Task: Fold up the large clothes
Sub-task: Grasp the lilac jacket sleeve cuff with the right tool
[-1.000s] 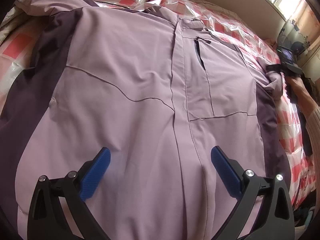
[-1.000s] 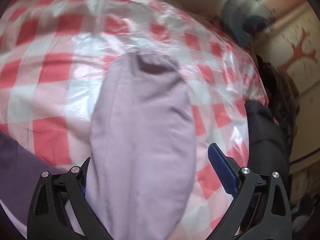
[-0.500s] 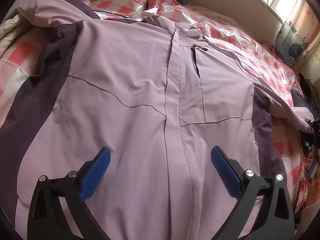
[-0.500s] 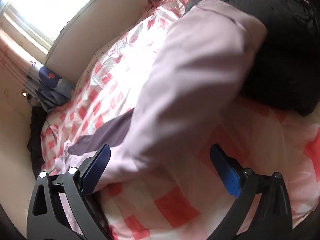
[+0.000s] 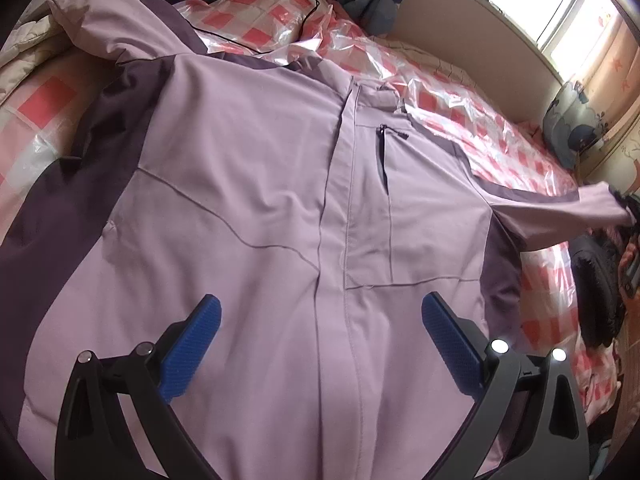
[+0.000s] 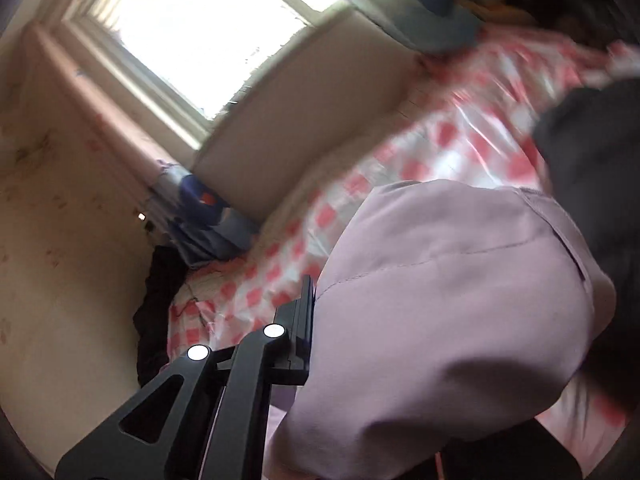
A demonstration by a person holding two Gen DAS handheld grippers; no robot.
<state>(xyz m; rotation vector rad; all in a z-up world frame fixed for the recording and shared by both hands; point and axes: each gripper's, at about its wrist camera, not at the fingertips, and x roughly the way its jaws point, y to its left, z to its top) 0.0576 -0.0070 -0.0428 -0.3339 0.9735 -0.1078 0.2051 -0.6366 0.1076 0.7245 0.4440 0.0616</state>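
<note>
A large lilac jacket [image 5: 256, 184] with dark purple side panels lies front up and spread flat on a bed. My left gripper [image 5: 316, 320] hovers open and empty over its lower front, fingers either side of the zip placket. The jacket's right sleeve [image 5: 560, 216] is stretched out to the right, its cuff held by my right gripper [image 5: 624, 208]. In the right wrist view the sleeve cuff [image 6: 440, 300] fills the jaws and hides one finger; the other finger [image 6: 304, 320] presses against the cloth.
The bed has a red and white checked cover [image 5: 500, 128] under clear plastic. A black garment [image 5: 596, 280] lies at the bed's right edge. A black cable [image 5: 280, 12] and dark clothes lie at the far end. A window [image 6: 200, 32] and headboard [image 6: 312, 128] stand behind.
My right gripper has closed on the sleeve cuff and pulled the sleeve out sideways, straight and taut. My left gripper has drawn back a little and stays open.
</note>
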